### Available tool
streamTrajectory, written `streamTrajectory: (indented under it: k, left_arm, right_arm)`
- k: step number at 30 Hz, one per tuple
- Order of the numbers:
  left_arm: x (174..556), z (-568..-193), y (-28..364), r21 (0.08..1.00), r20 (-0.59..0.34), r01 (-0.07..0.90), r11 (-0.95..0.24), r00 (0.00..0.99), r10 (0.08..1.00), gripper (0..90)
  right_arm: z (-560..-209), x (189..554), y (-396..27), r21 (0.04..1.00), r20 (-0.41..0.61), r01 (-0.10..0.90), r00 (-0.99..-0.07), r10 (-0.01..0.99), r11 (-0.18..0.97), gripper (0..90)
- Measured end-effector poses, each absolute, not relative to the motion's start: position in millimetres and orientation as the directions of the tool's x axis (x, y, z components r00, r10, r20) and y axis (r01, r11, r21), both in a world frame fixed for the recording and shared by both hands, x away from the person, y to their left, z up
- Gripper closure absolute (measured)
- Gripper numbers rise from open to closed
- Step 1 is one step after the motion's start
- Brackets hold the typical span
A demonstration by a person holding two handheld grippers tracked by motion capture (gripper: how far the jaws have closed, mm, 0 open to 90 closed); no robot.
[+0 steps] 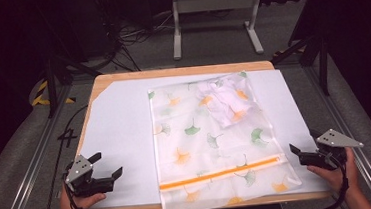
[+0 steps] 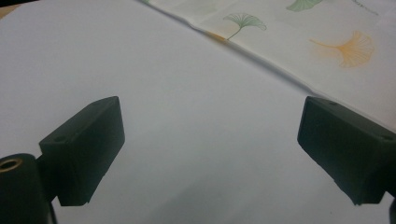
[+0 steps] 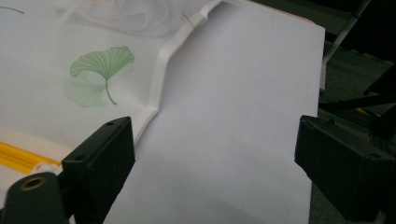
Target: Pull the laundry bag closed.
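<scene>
1. Mesh laundry bag [image 1: 216,142] with ginkgo-leaf print lies flat mid-frame on the white sheet [image 1: 121,139] covering the bench [image 1: 181,71]; orange zipper [image 1: 224,173] near its lower edge.
2. Crumpled white garment [image 1: 223,101] inside the bag, upper right.
3. Left tool [image 1: 109,165] lower left, jaws wide apart, holding nothing.
4. Right tool [image 1: 303,151] lower right, jaws wide apart, holding nothing, just beside the bag's edge.

Table [image 1: 181,71] in the centre of the high view, a sheet [image 1: 121,139] lying on it and covering most of the top; a mesh bag [image 1: 212,147] lies on the sheet right of centre, its near edge hanging over the table's bottom edge, a zipper [image 1: 221,174] running across its lower part and a bundle of cloth [image 1: 225,99] inside it at its upper right. Left gripper [image 1: 109,166] at lower left over the sheet, apart from the bag; right gripper [image 1: 298,154] at lower right, just beside the bag's right edge. A metal stand [image 1: 214,17] on the floor behind the table, at top centre, with cables [image 1: 128,39] to its left.
</scene>
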State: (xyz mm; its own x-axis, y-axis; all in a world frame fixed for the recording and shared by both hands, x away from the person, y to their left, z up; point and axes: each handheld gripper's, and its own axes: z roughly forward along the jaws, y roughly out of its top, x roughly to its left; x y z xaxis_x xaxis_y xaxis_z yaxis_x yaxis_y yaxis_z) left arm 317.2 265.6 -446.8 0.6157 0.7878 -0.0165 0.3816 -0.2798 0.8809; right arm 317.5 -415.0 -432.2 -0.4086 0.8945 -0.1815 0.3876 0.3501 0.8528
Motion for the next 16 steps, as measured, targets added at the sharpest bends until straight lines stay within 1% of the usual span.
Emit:
streamTrajectory:
  k: [2, 4, 10, 16]
  left_arm:
    - [317.3, -446.7, 264.4, 0.880, -0.010, 0.381, -0.284, 0.613, 0.790, 8.6]
    - [317.0, -446.3, 264.3, 0.880, -0.002, 0.379, -0.286, 0.604, 0.797, 10.7]
    - [318.3, -447.1, 262.0, 0.873, 0.001, 0.389, -0.294, 0.602, 0.798, 10.6]
    - [319.8, -447.6, 261.6, 0.872, -0.006, 0.396, -0.289, 0.600, 0.800, 10.5]
  right_arm:
    - [-433.8, 318.2, -414.7, 0.847, -0.185, 0.394, -0.409, 0.894, 0.356, 14.1]
    - [-434.3, 318.2, -412.8, 0.843, -0.192, 0.393, -0.417, 0.888, 0.367, 14.3]
    - [-434.2, 317.5, -411.2, 0.842, -0.197, 0.393, -0.414, 0.889, 0.370, 14.3]
    - [-435.8, 318.6, -414.0, 0.842, -0.181, 0.405, -0.407, 0.895, 0.355, 14.8]
